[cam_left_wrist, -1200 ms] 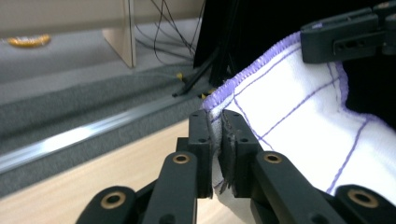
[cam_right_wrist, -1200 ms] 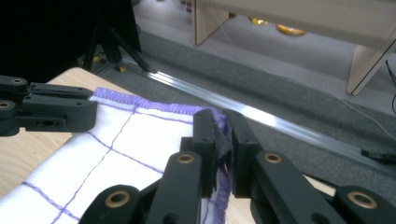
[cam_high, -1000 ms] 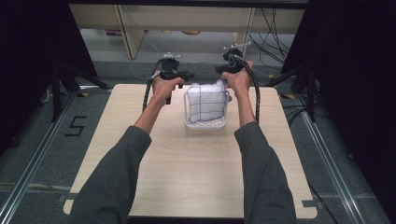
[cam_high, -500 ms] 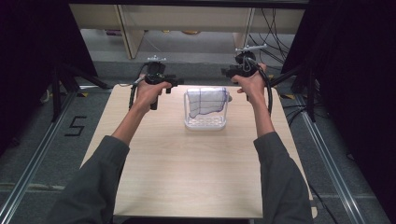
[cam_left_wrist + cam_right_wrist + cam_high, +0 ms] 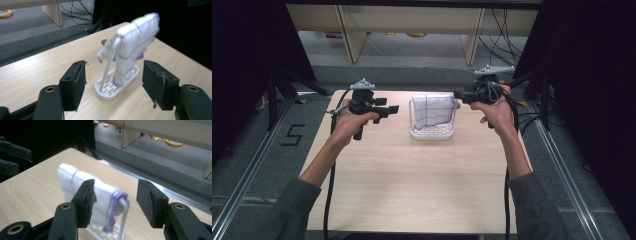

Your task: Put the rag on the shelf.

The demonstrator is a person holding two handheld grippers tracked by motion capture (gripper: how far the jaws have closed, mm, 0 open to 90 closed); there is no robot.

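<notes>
Draped over a small white rack (image 5: pixel 432 131) mid-worktop (image 5: pixel 412 190), white checked cloth (image 5: pixel 432 111) between both empty, spread claws, right claw (image 5: pixel 458 95) just beside its edge, left claw (image 5: pixel 393 108) farther off.

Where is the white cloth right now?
In the high view, the white cloth hangs over the rack at the table's far middle, between the left gripper and right gripper.

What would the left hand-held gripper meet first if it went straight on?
Probably the white cloth draped over the small rack; the open left hand-held gripper points at it, depth uncertain.
</notes>
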